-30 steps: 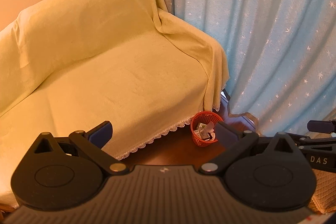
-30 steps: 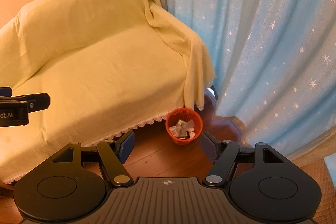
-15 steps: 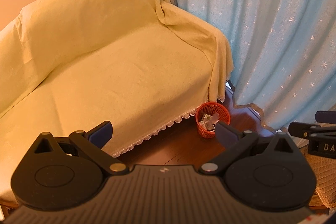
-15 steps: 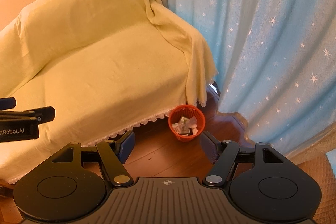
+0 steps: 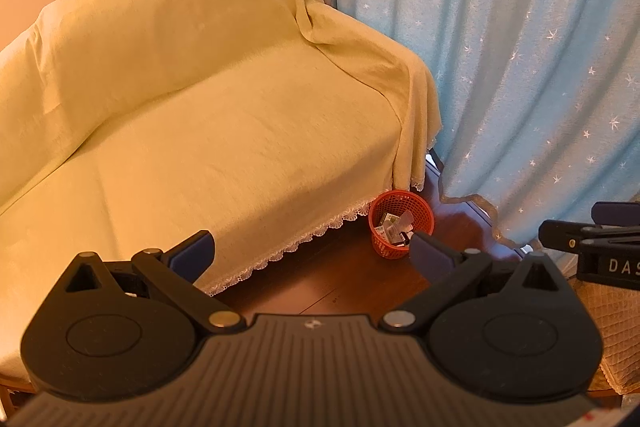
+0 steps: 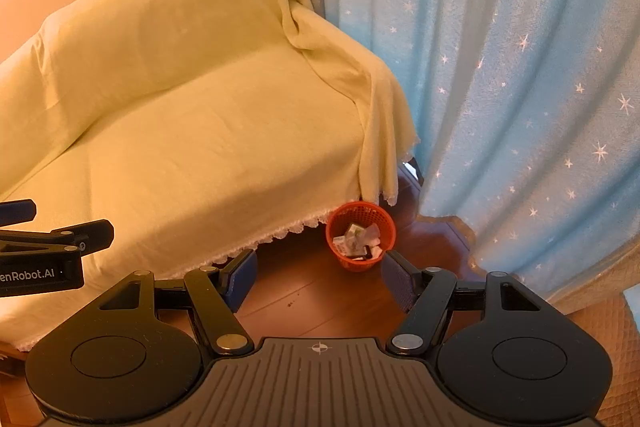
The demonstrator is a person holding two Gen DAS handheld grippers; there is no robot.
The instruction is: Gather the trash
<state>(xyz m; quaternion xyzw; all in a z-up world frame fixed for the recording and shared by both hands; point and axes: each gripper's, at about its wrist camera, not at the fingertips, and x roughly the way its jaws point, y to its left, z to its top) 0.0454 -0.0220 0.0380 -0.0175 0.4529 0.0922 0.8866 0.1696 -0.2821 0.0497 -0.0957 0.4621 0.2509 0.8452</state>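
A small red mesh waste basket [image 5: 401, 223] [image 6: 361, 235] stands on the wooden floor at the sofa's front right corner. Crumpled paper and small packets [image 6: 358, 241] lie inside it. My left gripper [image 5: 310, 253] is held high above the floor, open, with nothing between its blue pads. My right gripper [image 6: 318, 277] is open too and holds nothing. Both hang well short of the basket. The right gripper's tip shows at the right edge of the left wrist view, and the left gripper's tip at the left edge of the right wrist view.
A sofa under a pale yellow cover [image 5: 208, 115] [image 6: 192, 115] fills the left and middle. Light blue curtains with white stars [image 5: 520, 67] [image 6: 520, 67] hang to the floor on the right. Dark wood floor [image 6: 320, 299] lies in front. A quilted tan surface [image 5: 616, 323] sits at far right.
Both views have drifted: the basket sits a little higher and farther right than a second ago. Both grippers stay open and hold nothing.
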